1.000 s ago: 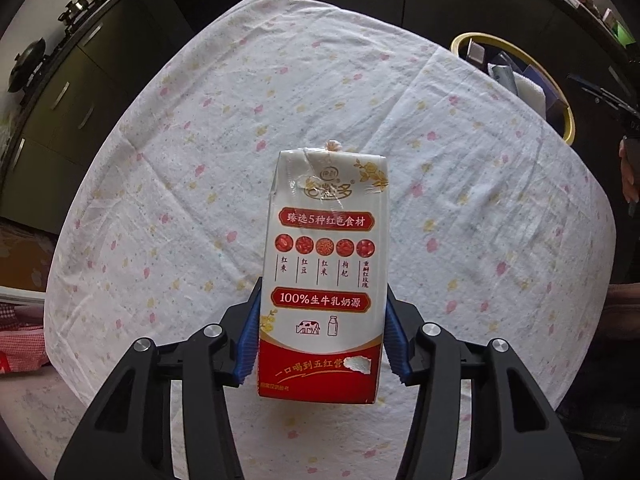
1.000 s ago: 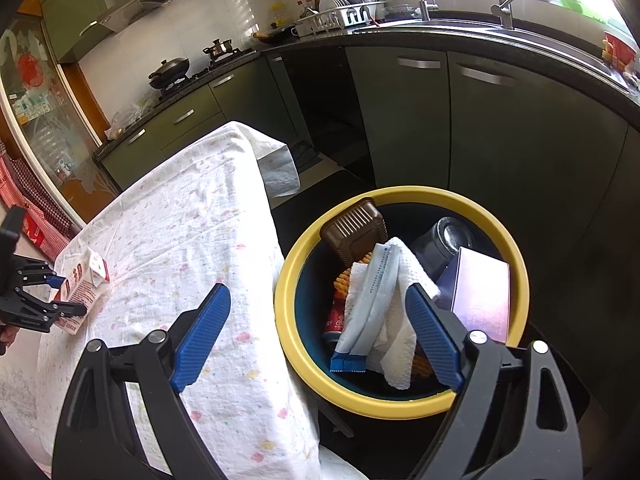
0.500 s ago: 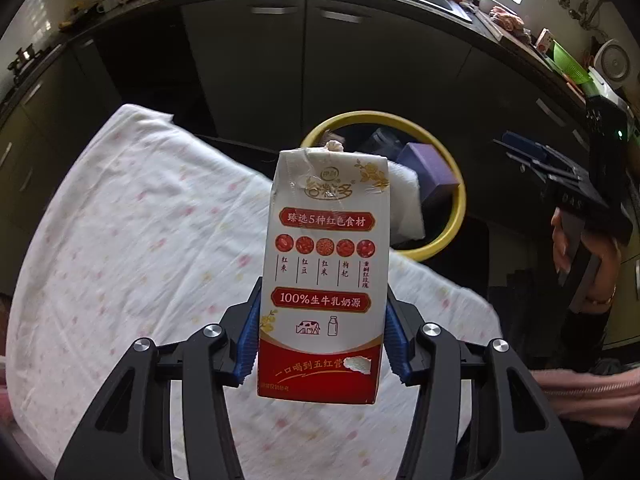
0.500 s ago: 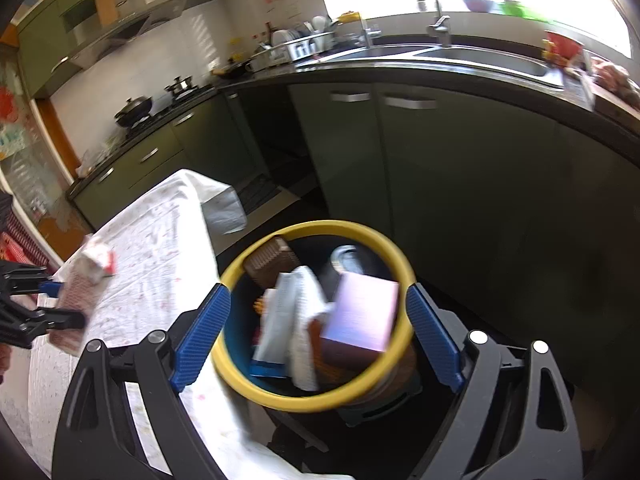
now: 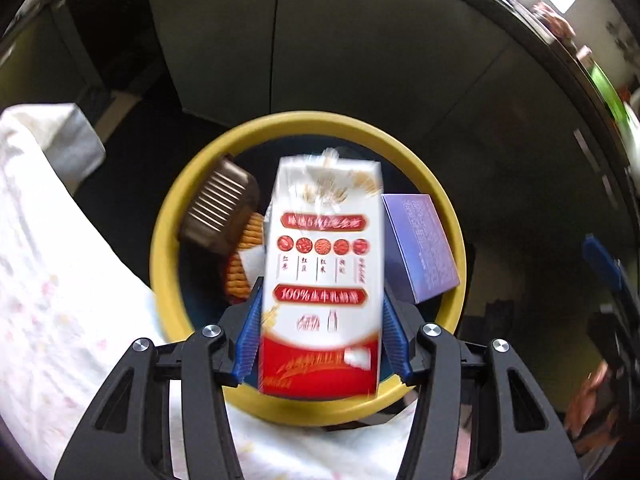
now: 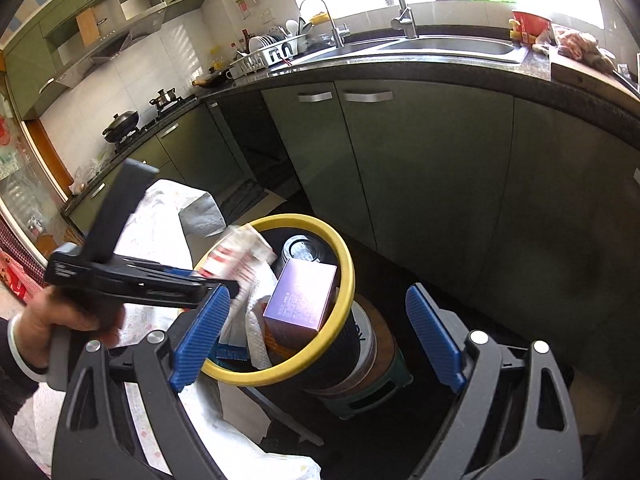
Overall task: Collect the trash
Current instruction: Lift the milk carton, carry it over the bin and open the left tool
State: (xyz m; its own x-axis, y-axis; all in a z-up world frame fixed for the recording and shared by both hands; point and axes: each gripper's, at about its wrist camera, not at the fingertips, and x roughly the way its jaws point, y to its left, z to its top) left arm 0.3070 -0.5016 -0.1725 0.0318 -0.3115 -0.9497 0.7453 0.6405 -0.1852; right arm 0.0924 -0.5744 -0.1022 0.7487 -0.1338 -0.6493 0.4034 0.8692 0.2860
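Left gripper [image 5: 320, 344]: you are clamping the milk carton [image 5: 322, 276].
Right gripper [image 6: 316, 340]: hanging released, empty.
Release: be centring over the yellow-rimmed bin [image 5: 168, 240] before letting go.

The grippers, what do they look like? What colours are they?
Both the left gripper and the right gripper have black plastic frames with triangle-shaped cutouts and shiny silver screws. Their fingers wear bright blue pads with a ribbed texture. The person's left hand has a dark sleeve with a pale cuff, on a grey handle.
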